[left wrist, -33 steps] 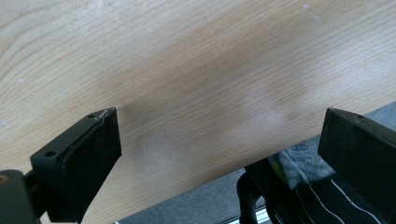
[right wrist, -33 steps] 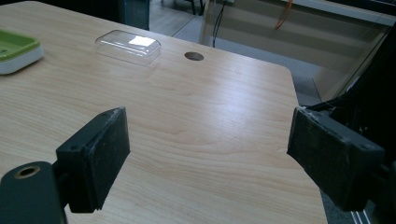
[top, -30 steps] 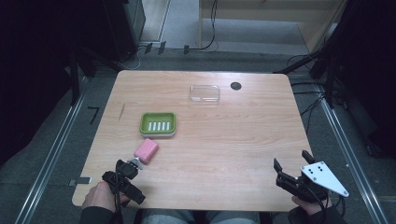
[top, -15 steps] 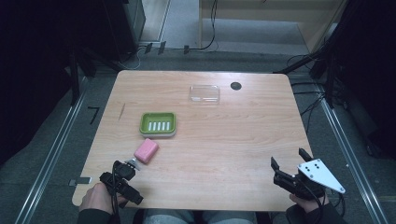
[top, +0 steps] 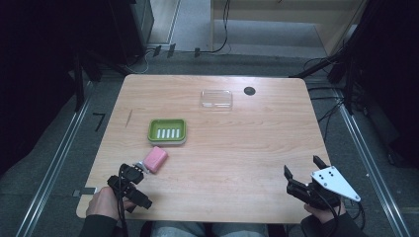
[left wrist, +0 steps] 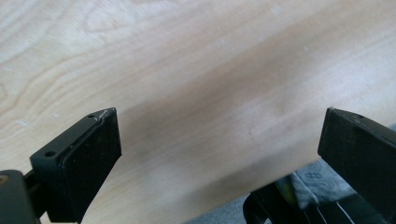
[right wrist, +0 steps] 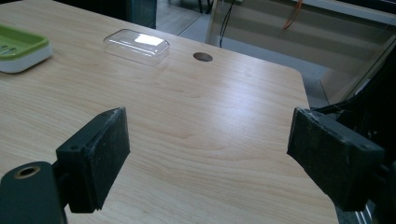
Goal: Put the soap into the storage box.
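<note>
A pink soap bar (top: pixel 155 159) lies on the wooden table (top: pixel 237 148), just in front of a green soap dish (top: pixel 167 131) (right wrist: pixel 18 46). A clear plastic lid (top: pixel 216 98) (right wrist: pixel 136 45) rests near the table's far edge. My left gripper (top: pixel 132 174) (left wrist: pixel 219 144), held in a hand at the near left, sits right by the soap bar. Its jaws are open over bare wood with nothing between them. My right gripper (top: pixel 302 173) (right wrist: pixel 210 154) is at the near right corner, open and empty, facing the lid across the table.
A round cable hole (top: pixel 249 90) (right wrist: pixel 202 57) sits in the table beside the lid. The table's near edge shows in the left gripper view. Dark floor, metal rails and cables surround the table.
Both grippers have only shifted slightly near the front edge; the right one edged a little to the left. The soap bar, dish and lid have not moved.
</note>
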`<state>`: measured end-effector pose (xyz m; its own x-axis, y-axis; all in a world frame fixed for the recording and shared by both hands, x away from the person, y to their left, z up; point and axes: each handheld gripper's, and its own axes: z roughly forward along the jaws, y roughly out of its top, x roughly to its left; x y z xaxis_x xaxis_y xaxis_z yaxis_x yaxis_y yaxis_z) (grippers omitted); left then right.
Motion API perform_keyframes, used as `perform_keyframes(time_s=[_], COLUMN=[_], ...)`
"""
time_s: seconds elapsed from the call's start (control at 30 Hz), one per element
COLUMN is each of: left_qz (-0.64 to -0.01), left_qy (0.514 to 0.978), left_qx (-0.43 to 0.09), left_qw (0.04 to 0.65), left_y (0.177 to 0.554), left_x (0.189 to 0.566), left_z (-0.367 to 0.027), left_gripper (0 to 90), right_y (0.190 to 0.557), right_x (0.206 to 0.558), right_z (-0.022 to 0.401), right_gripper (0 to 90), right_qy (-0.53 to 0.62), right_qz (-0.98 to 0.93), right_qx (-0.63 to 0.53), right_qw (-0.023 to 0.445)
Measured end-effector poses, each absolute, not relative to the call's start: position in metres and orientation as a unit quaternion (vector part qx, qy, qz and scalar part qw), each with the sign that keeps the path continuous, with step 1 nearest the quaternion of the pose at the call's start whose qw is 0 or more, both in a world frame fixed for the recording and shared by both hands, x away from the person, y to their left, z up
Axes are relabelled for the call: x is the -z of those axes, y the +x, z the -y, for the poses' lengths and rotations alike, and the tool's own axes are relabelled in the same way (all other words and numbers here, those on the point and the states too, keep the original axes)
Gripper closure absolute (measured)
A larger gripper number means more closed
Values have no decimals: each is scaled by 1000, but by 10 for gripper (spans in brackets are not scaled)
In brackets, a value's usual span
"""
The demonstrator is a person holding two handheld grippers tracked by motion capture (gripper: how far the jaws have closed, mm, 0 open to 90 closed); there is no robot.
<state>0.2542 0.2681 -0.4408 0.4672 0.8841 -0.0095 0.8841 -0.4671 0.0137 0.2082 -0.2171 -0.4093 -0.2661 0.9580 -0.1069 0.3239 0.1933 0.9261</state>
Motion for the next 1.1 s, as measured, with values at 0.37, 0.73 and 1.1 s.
perform_keyframes(time_s=[0.37,0.73,1.1], left_qz=[-515,-513,-502], left_qy=[857,858,864], left_qx=[5,-1,4], left_qw=[15,27,28], left_y=[266,281,299], left_x=[442,438,436], left_z=[-269,-266,-260], left_gripper=[2,1,1], right_y=[209,207,208], right_x=[410,410,410], right_z=[217,220,218], right_gripper=[137,138,137], right_qy=[472,474,473], right_qz=[-676,-673,-674], right_qx=[-422,-425,-425], right_qw=[376,376,375])
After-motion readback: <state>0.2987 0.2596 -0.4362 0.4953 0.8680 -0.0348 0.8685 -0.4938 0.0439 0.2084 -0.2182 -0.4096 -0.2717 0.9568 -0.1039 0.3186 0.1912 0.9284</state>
